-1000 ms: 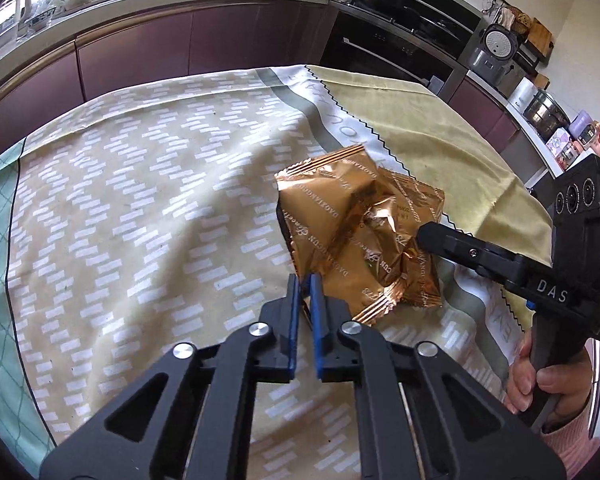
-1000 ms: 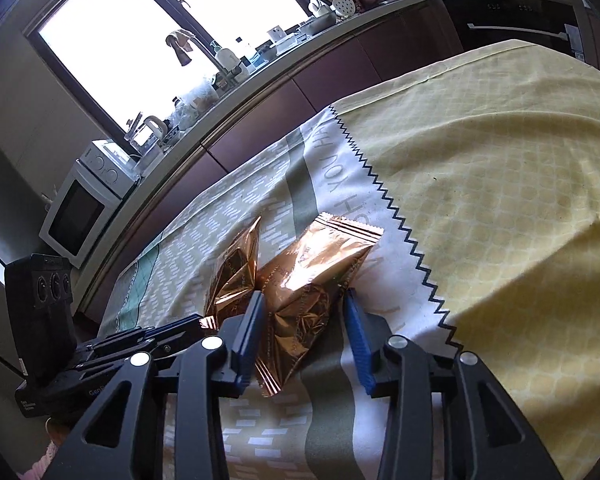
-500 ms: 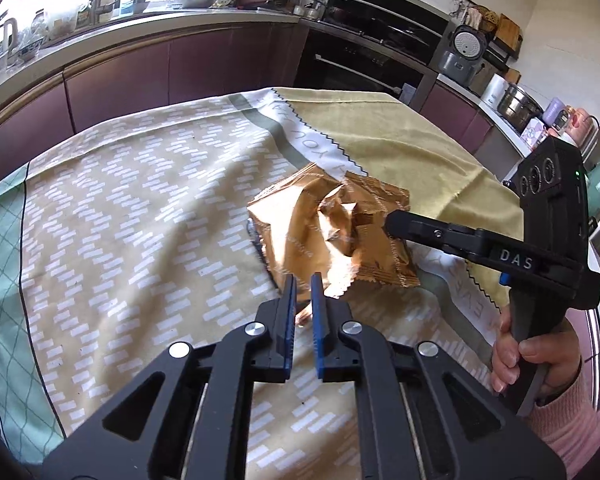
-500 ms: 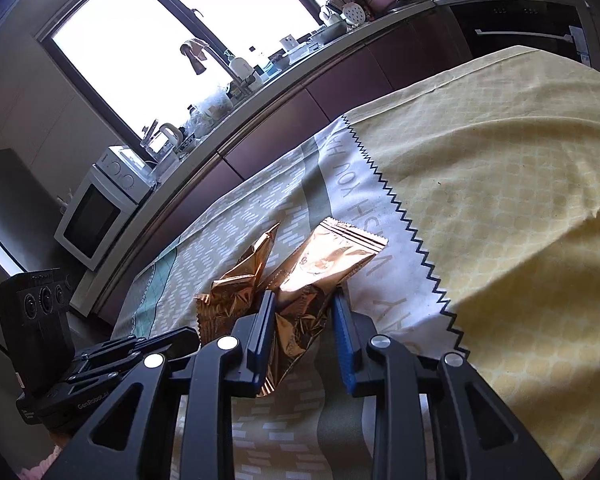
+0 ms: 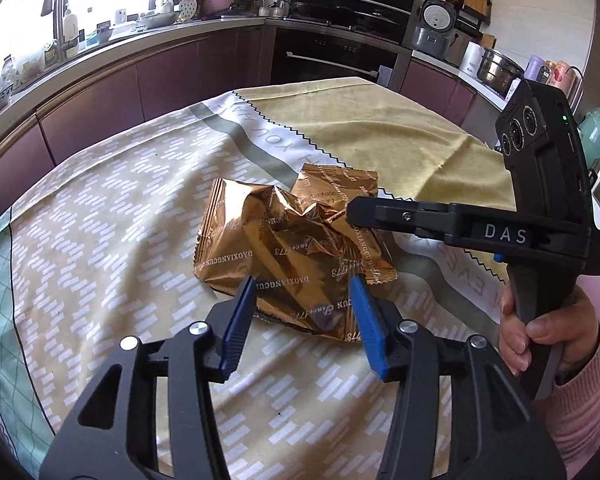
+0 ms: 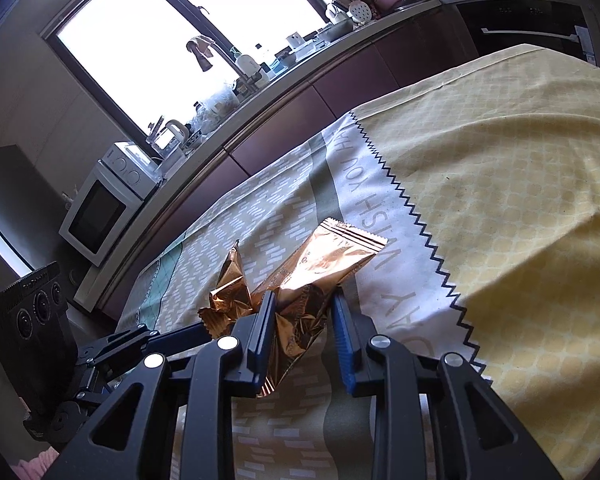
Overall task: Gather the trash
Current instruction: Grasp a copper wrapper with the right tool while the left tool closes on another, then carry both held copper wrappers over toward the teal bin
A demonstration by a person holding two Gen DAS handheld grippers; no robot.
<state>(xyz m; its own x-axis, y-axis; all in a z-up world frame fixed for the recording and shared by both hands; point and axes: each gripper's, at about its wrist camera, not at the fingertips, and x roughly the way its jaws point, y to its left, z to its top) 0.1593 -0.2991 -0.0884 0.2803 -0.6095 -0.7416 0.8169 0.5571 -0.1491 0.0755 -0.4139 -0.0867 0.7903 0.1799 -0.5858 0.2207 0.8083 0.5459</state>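
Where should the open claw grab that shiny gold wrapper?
Best bet: the wrapper's near edge, which lies between the left claw's open pads. Come from the near side, low over the cloth; the crumpled foil bulges up there, giving something to pinch.

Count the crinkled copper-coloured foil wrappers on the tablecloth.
2. One copper foil wrapper lies nearer, between the open left gripper's fingers. The second copper foil wrapper lies behind, partly tucked under it. More could be hidden beneath.
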